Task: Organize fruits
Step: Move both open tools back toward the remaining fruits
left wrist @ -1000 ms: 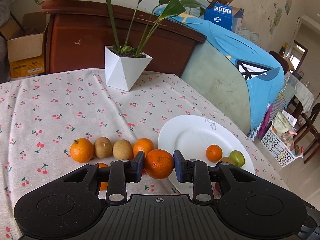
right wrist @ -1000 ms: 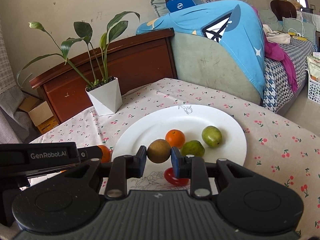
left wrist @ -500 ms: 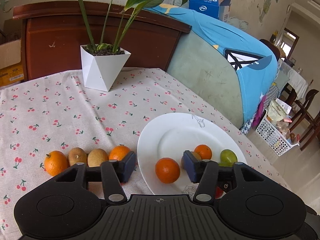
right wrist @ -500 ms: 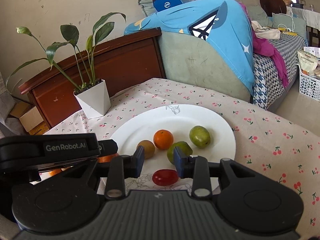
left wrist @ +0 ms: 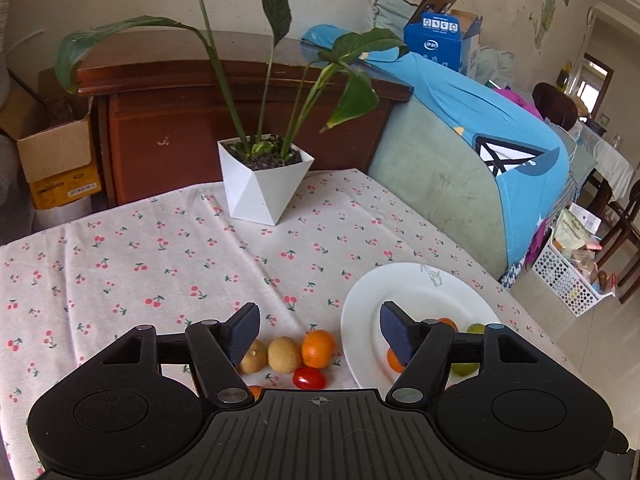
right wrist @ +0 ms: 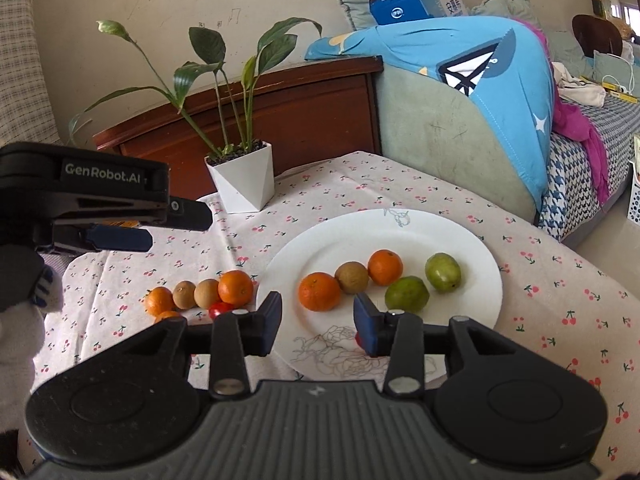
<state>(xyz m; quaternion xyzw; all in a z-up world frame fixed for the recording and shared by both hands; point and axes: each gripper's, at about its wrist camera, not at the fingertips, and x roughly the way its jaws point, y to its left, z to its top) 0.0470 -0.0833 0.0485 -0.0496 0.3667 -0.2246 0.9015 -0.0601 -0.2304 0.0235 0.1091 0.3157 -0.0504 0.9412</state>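
A white plate [right wrist: 460, 236] holds two oranges [right wrist: 319, 291], a brown kiwi [right wrist: 352, 277] and two green fruits [right wrist: 407, 294]; a red tomato is mostly hidden behind my right finger. On the cloth left of the plate lie oranges [right wrist: 236, 288], two kiwis [right wrist: 207, 293] and a cherry tomato [left wrist: 309, 378]. My right gripper [right wrist: 318, 326] is open and empty, above the plate's near edge. My left gripper [left wrist: 320, 334] is open and empty, raised above the loose fruit; it also shows in the right wrist view [right wrist: 120, 224]. The plate shows at the right of the left wrist view [left wrist: 360, 312].
A white geometric planter [left wrist: 264, 178] with a leafy plant stands at the table's far side. Behind are a wooden cabinet [left wrist: 168, 128] and a sofa with a blue cover [left wrist: 480, 120]. The table's right edge drops off past the plate.
Both grippers let go of their fruit onto the plate, opened wide and pulled back up. The orange and the kiwi now lie on the plate.
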